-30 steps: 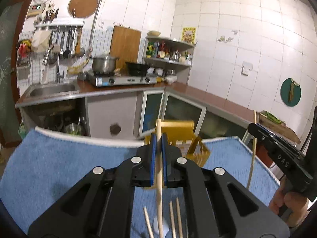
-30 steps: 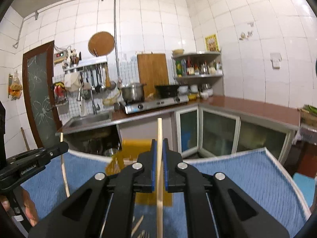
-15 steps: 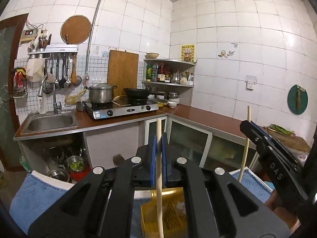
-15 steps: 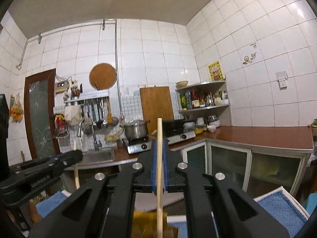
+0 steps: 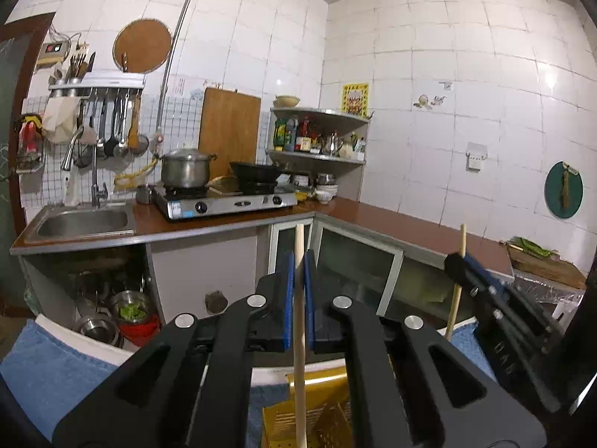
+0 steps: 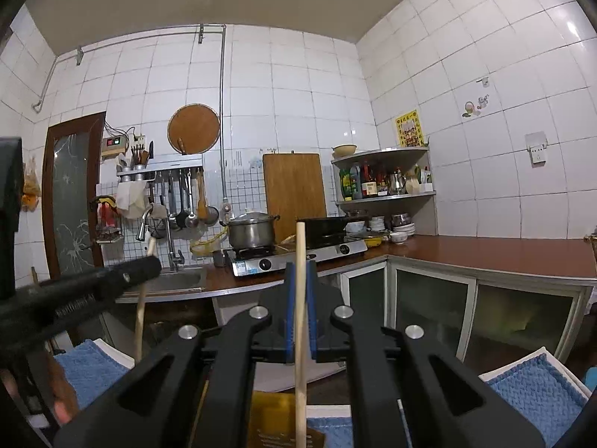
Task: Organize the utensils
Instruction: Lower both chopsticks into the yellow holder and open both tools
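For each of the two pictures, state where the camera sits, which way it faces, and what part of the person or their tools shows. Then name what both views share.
Left wrist view: sits on the left gripper, faces the stove corner; its jaws clamp a chopstick; the right gripper shows at right.
Right wrist view: sits on the right gripper, faces the same counter; it clamps a second chopstick; the left gripper and a hand show at left.
Shared: steel pot, yellow basket, blue towel.
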The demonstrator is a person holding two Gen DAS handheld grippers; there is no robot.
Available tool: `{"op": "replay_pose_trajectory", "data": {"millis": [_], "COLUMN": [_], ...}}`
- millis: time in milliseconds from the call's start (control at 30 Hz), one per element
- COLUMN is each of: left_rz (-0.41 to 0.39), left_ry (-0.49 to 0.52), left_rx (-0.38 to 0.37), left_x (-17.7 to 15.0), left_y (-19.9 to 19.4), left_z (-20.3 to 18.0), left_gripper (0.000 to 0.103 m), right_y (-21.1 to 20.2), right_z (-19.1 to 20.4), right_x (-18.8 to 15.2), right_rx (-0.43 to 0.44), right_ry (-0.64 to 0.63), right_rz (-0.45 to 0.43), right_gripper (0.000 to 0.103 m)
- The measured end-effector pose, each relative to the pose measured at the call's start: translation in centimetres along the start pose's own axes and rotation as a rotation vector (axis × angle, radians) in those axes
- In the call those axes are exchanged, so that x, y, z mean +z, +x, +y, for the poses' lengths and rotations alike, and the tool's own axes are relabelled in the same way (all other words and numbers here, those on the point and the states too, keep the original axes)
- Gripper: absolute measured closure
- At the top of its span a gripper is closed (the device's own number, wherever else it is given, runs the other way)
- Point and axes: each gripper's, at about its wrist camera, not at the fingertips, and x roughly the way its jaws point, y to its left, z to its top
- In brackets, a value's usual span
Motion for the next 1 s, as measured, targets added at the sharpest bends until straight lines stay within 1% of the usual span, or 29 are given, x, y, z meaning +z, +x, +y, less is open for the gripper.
{"op": "replay_pose_trajectory", "data": {"millis": [100,233,300,400,567,667,833,900,1000], "left_rz": [-0.029,-0.095,-0.116,-0.121,-0.018,0.020,0.105,0.119,0.175], "left_ry": [0.000,0.017,0.027,0.042,0.009,0.014,-0.007,-0.005,-0.035], "left_rx": [-0.004,0.016,0.029,0.046,0.045,0.050,0.059,0.070,0.080], "left_x": [1.3,2.8,2.8,1.6,-2.5,-4.4,-7.4,-8.4,-9.8], "left_y": [-1.0,-1.8,-1.6,-0.3,1.8,1.8,1.7,1.5,1.7], "left_z": [-0.3,-0.8,-0.9,-1.0,-0.1,0.3,1.3,1.5,2.3], "left_gripper": [0.099,0.099,0.099,0.099,0.099,0.099,0.099,0.099,0.098], "right_y": [-0.1,-0.3,0.0,0.4,0.9,0.8,0.6,0.5,0.4], "right_z": [0.0,0.4,0.4,0.0,-0.7,-1.5,-1.4,-1.4,-1.2], "right_x": [1.1,2.6,2.4,1.2,-2.0,-3.7,-6.5,-7.3,-8.2], "right_rx": [0.012,0.020,0.019,0.021,0.022,0.034,0.033,0.028,0.019], "right_ry": [0.012,0.001,0.001,0.008,0.015,0.039,0.031,0.029,0.026], "right_rz": [-0.015,-0.043,-0.039,-0.023,0.028,0.051,0.114,0.137,0.172], "right_gripper": [0.097,0.097,0.097,0.097,0.097,0.097,0.097,0.097,0.097]}}
